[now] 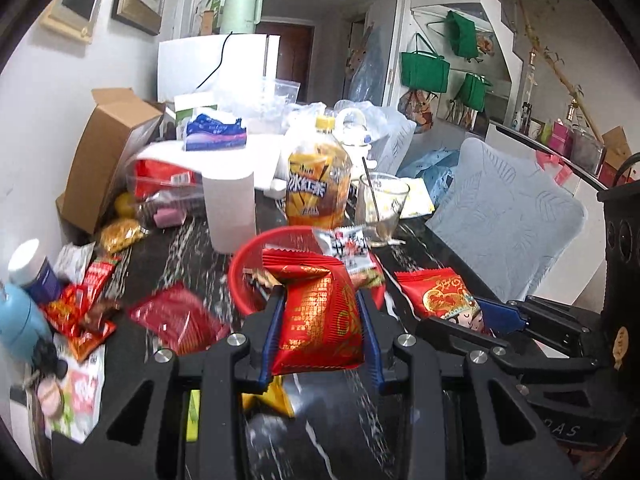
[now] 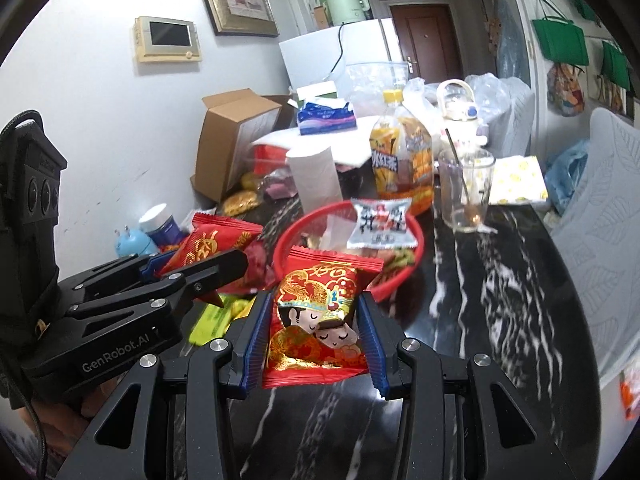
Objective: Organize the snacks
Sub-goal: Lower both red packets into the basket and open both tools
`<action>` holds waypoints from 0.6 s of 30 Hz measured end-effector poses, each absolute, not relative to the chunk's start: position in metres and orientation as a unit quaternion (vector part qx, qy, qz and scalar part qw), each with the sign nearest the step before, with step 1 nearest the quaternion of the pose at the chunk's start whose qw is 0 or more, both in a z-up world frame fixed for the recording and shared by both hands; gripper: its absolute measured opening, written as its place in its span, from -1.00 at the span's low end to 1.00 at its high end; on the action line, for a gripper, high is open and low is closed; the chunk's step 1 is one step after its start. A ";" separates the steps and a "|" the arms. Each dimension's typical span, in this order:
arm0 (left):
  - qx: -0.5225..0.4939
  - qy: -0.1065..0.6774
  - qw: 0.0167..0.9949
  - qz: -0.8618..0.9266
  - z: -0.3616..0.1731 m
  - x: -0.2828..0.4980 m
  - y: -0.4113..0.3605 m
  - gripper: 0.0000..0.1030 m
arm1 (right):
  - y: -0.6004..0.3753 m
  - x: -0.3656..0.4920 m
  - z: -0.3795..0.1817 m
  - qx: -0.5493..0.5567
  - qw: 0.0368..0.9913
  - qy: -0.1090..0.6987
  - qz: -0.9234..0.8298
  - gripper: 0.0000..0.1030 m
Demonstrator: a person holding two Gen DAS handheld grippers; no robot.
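The left gripper is clamped on a red snack packet with gold print, its blue pads pressing both sides of the packet, which hangs clear of the dark marbled worktop. The right gripper is likewise closed on a red packet showing a cartoon couple, held between its pads above the worktop's near edge. In the left wrist view that same packet and the right gripper's blue-tipped fingers appear just to the right.

Beyond both held packets sits a red basket, roughly mid-worktop, with several wrapped snacks inside; a white packet with black characters lies across its far rim. Behind the basket stand a roll of paper, an iced tea bottle with a yellow cap and a glass mug holding a spoon.

Toward the worktop's left edge loose snacks are scattered: a flat red packet, small red and orange sachets, a yellow bag. A blue jar with a white lid stands there too, near an open cardboard box against the wall. A pale blue chair stands at the worktop's right edge.
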State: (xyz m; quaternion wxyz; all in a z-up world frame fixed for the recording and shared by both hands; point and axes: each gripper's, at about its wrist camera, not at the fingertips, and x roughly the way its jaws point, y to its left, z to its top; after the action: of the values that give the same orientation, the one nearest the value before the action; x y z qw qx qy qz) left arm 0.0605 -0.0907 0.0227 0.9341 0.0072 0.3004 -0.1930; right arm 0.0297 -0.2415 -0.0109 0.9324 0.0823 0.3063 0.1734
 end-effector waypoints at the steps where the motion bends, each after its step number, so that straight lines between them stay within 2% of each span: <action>1: 0.011 0.297 0.935 -0.194 0.025 0.066 -0.092 -0.34 | -0.242 0.033 -0.009 0.082 0.933 0.305 0.172 -0.18; 9: 0.029 0.285 0.938 -0.194 0.031 0.102 -0.097 -0.34 | -0.243 0.066 -0.008 0.071 0.936 0.303 0.164 -0.18; 18: 0.038 0.310 0.931 -0.187 0.007 0.145 -0.098 -0.34 | -0.243 0.108 -0.022 0.067 0.934 0.318 0.150 -0.18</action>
State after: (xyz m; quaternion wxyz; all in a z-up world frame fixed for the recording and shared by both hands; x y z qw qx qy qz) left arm 0.1450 -0.0981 0.0067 0.9314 0.0385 0.3098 -0.1871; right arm 0.1080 -0.2425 -0.0224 0.9338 0.0666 0.3181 0.1497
